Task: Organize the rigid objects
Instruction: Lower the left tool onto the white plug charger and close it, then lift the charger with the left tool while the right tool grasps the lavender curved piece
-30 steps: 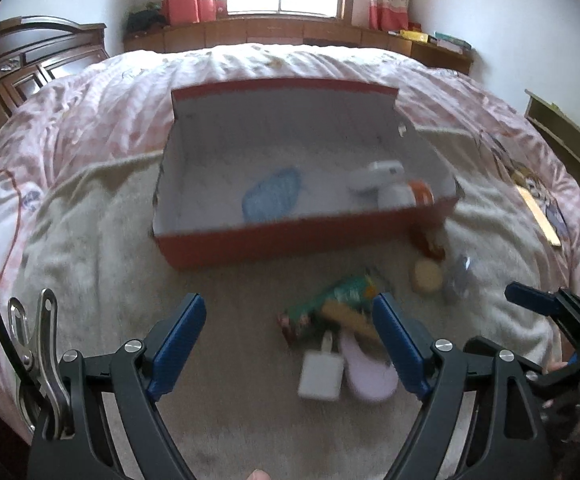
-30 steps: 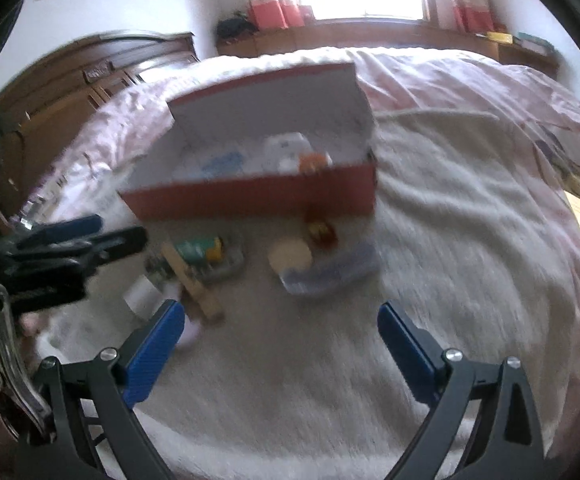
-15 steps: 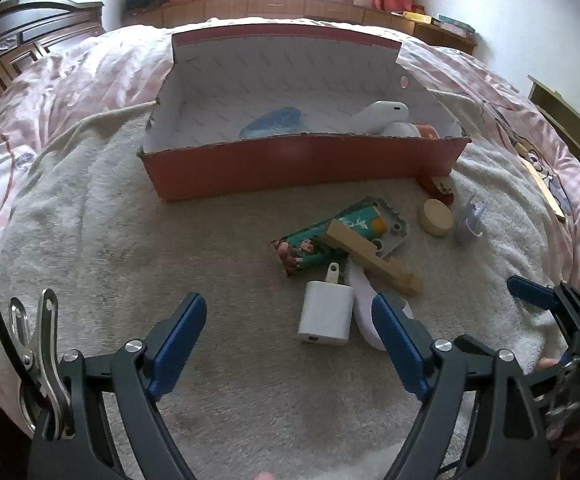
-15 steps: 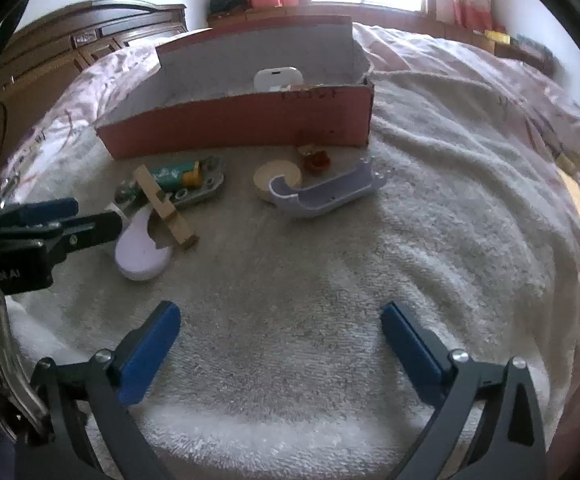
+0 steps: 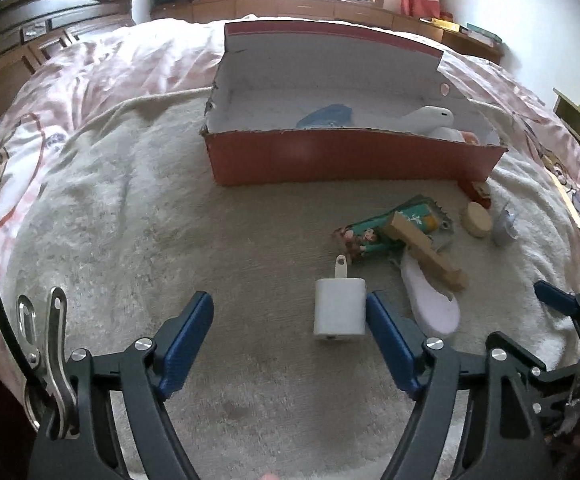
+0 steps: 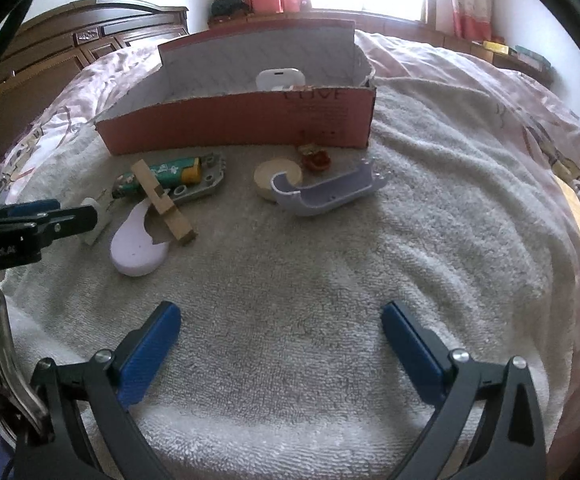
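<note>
Left tool point(image 5: 289, 320) hangs low over the bed point(image 5: 90, 208), its jaws apart and closing, with the white charger point(image 5: 339, 312) between them but not yet pinched: the right pad looks to be just at the charger's right side, while the left pad stands well clear of its left side. That off-centre fit is what the coming grasp turns on. The charger lies flat on the pale towel point(image 6: 329, 280), its long axis running near to far along the line the tool points, its metal prong toward the red box point(image 5: 349, 160). So the closing direction crosses the short width, which suits a grip, though the left pad will likely reach it late and may nudge it rightward.

Right tool point(image 6: 281, 340) is wide apart over bare towel with nothing between its pads, well away from the charger; the left hand is plainly the nearer one.

Farther off, the box stands open with a few things already inside. Between it and the charger lie a green packet point(image 5: 385, 228), a wooden block point(image 5: 429, 252), a pale oval piece point(image 5: 429, 300) just right of the charger, and a round disc point(image 5: 477, 220).
</note>
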Motion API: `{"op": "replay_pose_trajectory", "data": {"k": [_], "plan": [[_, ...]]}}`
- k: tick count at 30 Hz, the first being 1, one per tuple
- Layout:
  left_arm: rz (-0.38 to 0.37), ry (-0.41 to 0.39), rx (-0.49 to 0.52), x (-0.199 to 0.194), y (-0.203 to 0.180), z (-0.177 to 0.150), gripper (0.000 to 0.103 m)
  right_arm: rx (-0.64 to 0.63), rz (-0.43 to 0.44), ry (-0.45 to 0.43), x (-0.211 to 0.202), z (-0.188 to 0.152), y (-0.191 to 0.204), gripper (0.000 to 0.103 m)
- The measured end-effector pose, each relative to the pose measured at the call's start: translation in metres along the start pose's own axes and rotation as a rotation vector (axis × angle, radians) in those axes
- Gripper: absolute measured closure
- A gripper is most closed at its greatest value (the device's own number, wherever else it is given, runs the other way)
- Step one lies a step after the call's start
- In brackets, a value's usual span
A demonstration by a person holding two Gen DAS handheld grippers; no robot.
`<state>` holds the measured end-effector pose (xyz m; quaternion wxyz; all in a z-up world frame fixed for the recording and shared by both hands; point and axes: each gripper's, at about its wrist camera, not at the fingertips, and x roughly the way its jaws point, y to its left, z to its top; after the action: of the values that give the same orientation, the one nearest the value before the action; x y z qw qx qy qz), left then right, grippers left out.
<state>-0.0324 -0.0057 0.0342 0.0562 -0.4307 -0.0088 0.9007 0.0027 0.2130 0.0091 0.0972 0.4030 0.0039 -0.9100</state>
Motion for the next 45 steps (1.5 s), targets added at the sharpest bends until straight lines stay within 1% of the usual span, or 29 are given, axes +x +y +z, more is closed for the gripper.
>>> {"op": "replay_pose_trajectory", "data": {"k": [2, 5, 8, 9, 10, 12, 13, 15, 17, 23, 28, 31, 33, 35, 37, 41, 45], "plan": [[-0.03, 0.017, -0.01, -0.001, 0.0, -0.001, 0.029, 0.003, 0.005, -0.003, 0.0, 0.0, 0.0, 0.0], [-0.08, 0.032, -0.007, -0.003, -0.005, -0.004, 0.03, 0.0, 0.002, -0.008, 0.001, 0.001, 0.0, 0.0], [-0.074, 0.025, 0.028, -0.003, -0.016, -0.006, 0.031, 0.001, 0.005, -0.012, 0.001, 0.0, 0.0, 0.0], [-0.072, 0.027, 0.036, -0.002, -0.019, -0.006, 0.039, 0.002, 0.006, -0.013, 0.001, 0.0, -0.001, 0.0], [-0.075, 0.033, 0.045, 0.001, -0.022, -0.006, 0.043, 0.002, 0.008, -0.016, 0.001, 0.0, -0.001, 0.0], [-0.081, 0.045, 0.05, 0.008, -0.025, -0.006, 0.06, 0.003, 0.011, -0.02, 0.001, 0.0, -0.001, 0.0], [-0.069, 0.046, 0.05, 0.011, -0.025, -0.006, 0.063, 0.004, 0.012, -0.022, 0.001, 0.0, -0.002, 0.0], [-0.053, 0.022, 0.053, 0.01, -0.025, -0.006, 0.072, 0.004, 0.015, -0.026, 0.001, -0.001, -0.003, 0.0], [-0.051, 0.021, 0.049, 0.01, -0.022, -0.006, 0.076, 0.005, 0.019, -0.03, 0.001, -0.001, -0.004, 0.0], [-0.054, 0.011, 0.015, 0.009, -0.012, -0.008, 0.076, 0.004, 0.016, -0.03, 0.0, -0.001, -0.003, 0.0], [-0.053, -0.01, 0.028, 0.01, -0.012, -0.011, 0.076, 0.007, 0.029, -0.013, 0.0, 0.008, -0.006, 0.001], [-0.039, -0.028, 0.045, 0.011, -0.015, -0.013, 0.076, -0.013, 0.027, -0.004, 0.002, 0.021, -0.011, 0.001], [-0.034, -0.037, 0.051, 0.011, -0.016, -0.014, 0.076, -0.034, 0.017, -0.015, 0.005, 0.032, -0.013, 0.001], [-0.032, -0.045, 0.057, 0.011, -0.017, -0.015, 0.076, -0.071, 0.006, -0.027, 0.009, 0.043, -0.016, 0.001], [-0.032, -0.047, 0.059, 0.011, -0.017, -0.015, 0.076, -0.107, 0.002, -0.019, 0.016, 0.052, -0.018, 0.001], [-0.031, -0.049, 0.061, 0.012, -0.017, -0.015, 0.076, -0.136, 0.014, 0.006, 0.027, 0.062, -0.022, 0.001], [-0.028, -0.051, 0.065, 0.012, -0.018, -0.015, 0.076, -0.159, 0.023, 0.02, 0.035, 0.065, -0.026, 0.002]]}}
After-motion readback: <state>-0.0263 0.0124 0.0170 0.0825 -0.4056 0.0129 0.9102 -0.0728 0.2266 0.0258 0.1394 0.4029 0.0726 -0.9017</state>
